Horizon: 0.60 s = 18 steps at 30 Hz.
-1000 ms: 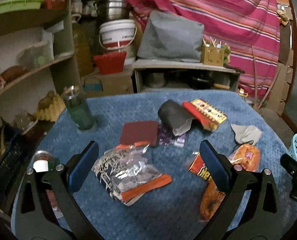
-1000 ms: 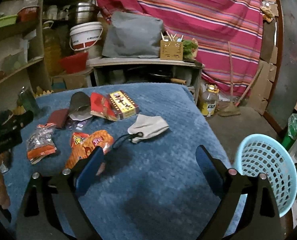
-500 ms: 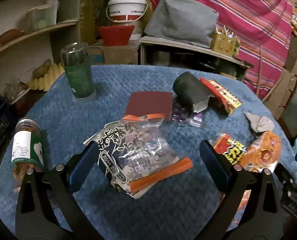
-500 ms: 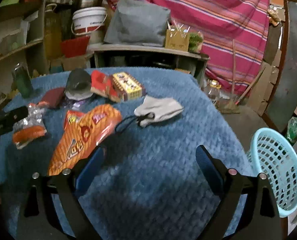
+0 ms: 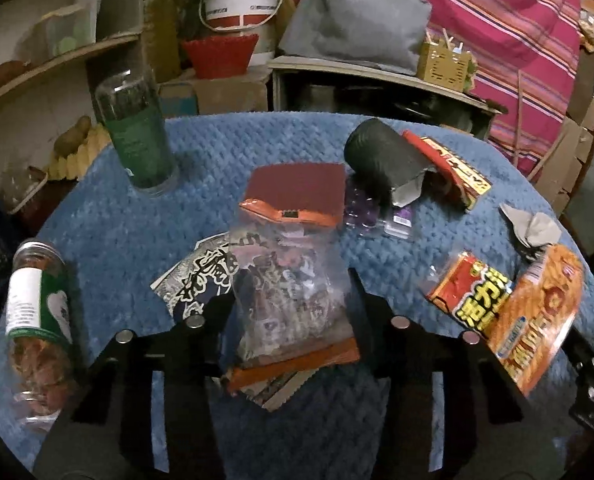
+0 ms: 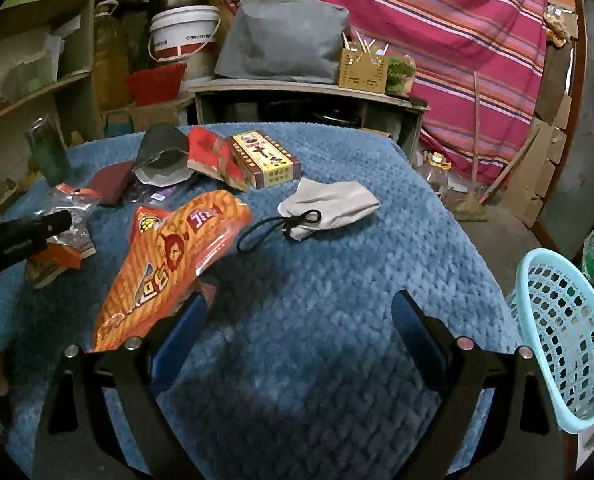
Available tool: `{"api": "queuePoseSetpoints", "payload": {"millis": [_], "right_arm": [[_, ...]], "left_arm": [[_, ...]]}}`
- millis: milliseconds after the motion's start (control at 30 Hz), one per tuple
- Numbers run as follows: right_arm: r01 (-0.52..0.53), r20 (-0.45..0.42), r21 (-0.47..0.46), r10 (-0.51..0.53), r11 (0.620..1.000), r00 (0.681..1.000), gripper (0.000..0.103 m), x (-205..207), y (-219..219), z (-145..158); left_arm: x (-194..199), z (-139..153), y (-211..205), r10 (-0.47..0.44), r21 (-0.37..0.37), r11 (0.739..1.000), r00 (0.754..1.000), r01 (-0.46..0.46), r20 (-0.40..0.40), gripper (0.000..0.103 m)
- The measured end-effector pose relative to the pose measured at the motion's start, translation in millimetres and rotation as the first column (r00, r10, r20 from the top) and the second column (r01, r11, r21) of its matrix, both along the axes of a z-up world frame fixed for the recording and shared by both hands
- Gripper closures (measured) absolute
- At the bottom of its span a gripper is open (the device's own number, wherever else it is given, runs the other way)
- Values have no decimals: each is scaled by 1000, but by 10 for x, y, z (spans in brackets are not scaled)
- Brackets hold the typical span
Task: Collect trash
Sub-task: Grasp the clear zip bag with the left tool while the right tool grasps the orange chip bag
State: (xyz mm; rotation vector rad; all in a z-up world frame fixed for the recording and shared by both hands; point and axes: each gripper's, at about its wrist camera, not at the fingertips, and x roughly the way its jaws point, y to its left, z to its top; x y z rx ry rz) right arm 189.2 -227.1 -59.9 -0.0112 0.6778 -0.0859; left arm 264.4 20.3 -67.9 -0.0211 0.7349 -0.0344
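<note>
Left hand-held gripper (image 5: 293, 312): closed in from both sides on the clear snack bag (image 5: 293, 288), which is pinched between the two fingers; the bag's lower orange seal is seen just below the fingertips.
Clear snack bag: held over the blue quilted worktop (image 5: 137, 232); its upper orange seal overlaps the near edge of a dark red pouch (image 5: 301, 188).
Right hand-held gripper (image 6: 297, 328): jaws spread wide, nothing between them; the left finger (image 6: 177, 332) is partly covered by the lower end of the orange snack bag (image 6: 169, 264) (whether it is touched cannot be told).
Orange snack bag: laid on the worktop, beside a red and yellow wrapper (image 5: 469, 296).
Other litter: a grey pouch with a black drawstring (image 6: 329, 204) near the middle of the worktop; a yellow and red box (image 6: 265, 160) and a dark foil bag (image 6: 161, 152) further back.
Jars: a green-labelled jar (image 5: 141, 140) standing upright at the far left; a second jar (image 5: 37, 320) at the near left edge.
Basket: a light blue perforated basket (image 6: 565, 344) seen just beyond the worktop's right edge.
</note>
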Motion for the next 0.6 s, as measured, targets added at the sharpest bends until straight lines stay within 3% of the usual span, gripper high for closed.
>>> {"api": "queuePoseSetpoints", "payload": {"millis": [300,600], "right_arm": [[-55,26,-6,55,998,998,11,-134,179,116],[-73,-4,58,73,996,997,12,52,237,90]], "left_arm": [[-484,260,-12,14,54,998,995,-19,98,60],[-796,210,106,-3,48,999,995,-2,101,60]]}}
